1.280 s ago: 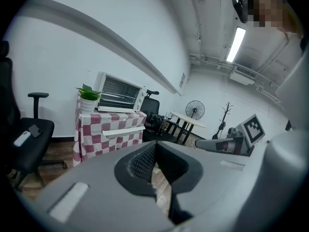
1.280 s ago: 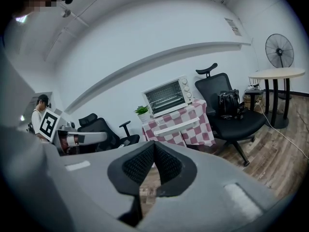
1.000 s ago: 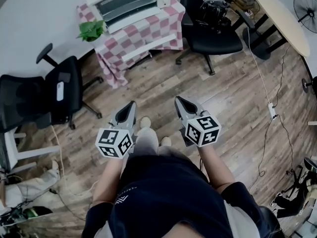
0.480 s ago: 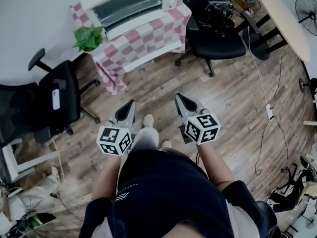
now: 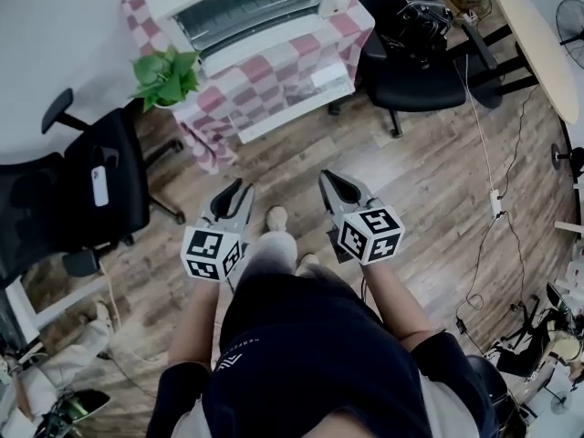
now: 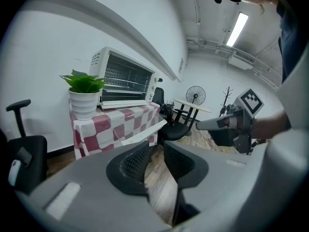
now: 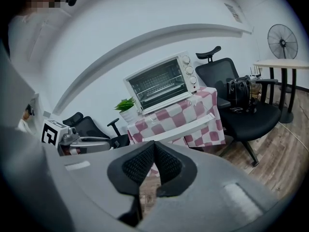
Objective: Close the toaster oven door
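While the toaster oven (image 5: 246, 3) sits on the checked table (image 5: 205, 121) by the wall, its glass door (image 5: 278, 80) dropped flat open toward the room, both tongs hang well apart from it over the wooden floor. The left gripper (image 5: 235, 190) has just been parting its jaws, which stand a little apart with nothing between them. The right gripper (image 5: 328, 179) has its pads pressed together on nothing. The risk, I judge, lies in the lift: a push from below at one end of the white handle (image 5: 294, 108) could twist the door or slide the oven on the cloth. A wide swing on the left could also knock the potted plant (image 5: 164, 76) just beside it. Counted: one oven, one plant, two black office chairs (image 5: 82, 190), one standing fan (image 5: 570, 12), two grippers
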{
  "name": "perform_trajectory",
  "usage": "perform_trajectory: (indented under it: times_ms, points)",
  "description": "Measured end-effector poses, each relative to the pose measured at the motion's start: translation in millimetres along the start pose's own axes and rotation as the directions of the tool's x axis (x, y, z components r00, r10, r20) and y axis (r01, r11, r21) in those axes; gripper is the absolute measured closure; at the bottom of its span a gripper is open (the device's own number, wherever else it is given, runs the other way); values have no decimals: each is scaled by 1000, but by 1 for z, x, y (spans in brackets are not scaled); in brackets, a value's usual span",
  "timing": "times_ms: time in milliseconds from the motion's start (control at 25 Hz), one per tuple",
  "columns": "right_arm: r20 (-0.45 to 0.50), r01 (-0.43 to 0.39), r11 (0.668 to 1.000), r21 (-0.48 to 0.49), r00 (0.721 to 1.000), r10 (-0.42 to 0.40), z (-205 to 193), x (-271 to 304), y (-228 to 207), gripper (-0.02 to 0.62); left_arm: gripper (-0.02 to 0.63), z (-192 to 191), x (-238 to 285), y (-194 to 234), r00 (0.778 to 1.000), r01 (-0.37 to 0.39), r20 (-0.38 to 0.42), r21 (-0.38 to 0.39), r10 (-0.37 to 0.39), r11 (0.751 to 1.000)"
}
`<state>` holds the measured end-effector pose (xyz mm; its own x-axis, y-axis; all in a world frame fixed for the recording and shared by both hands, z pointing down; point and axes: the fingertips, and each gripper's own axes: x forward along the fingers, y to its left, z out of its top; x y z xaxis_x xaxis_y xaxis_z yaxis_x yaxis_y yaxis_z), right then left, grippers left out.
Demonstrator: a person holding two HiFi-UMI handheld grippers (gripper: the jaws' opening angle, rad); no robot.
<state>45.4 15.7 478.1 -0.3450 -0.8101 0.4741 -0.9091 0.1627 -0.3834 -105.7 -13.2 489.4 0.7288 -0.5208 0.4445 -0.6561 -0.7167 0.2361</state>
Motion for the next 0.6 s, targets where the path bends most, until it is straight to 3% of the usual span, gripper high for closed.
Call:
perform_trajectory:
  times_ms: [600]
  points:
    - [-72,46,999,30,996,-43,-13,41,-1,592,419,-36,49,48,996,40,-84,135,-29,990]
